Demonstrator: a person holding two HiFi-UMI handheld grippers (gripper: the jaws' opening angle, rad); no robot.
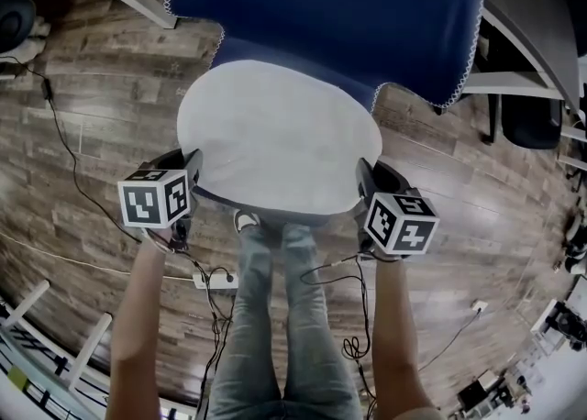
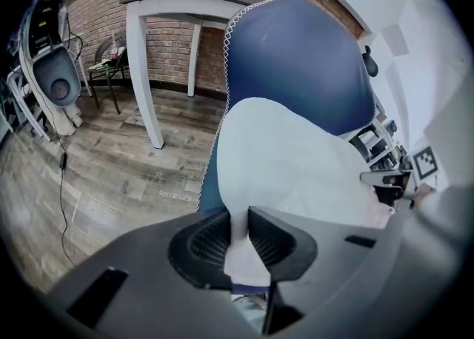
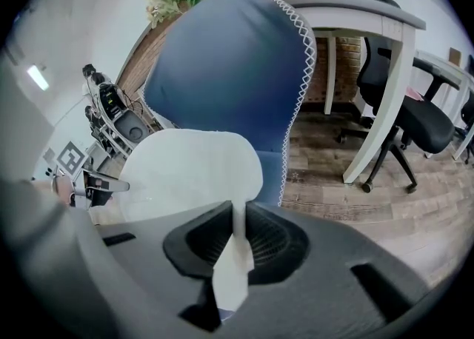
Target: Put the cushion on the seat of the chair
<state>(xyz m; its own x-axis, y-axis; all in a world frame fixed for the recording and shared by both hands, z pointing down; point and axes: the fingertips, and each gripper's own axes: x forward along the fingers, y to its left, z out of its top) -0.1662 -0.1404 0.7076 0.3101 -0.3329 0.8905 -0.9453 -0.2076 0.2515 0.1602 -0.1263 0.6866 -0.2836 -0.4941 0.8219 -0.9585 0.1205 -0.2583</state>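
Cushion [image 1: 275, 138] over blue chair [image 1: 330, 5], pinched by left gripper [image 1: 190, 169], right gripper [image 1: 364, 182]

Person wears faded blue-grey jeans [image 1: 275, 317], white shoe [image 1: 246, 220]. L tongs [image 1: 191, 160] & R tongs [image 1: 363, 172]: dark grey shells, ribbed pads [image 2: 211, 237], each w/ white cube [image 1: 154, 198] of black square markers. Thin black cables [image 1: 323, 270] hang off them.

matt cloth cushion [image 1: 278, 137], wood-plank floor [image 1: 110, 97].
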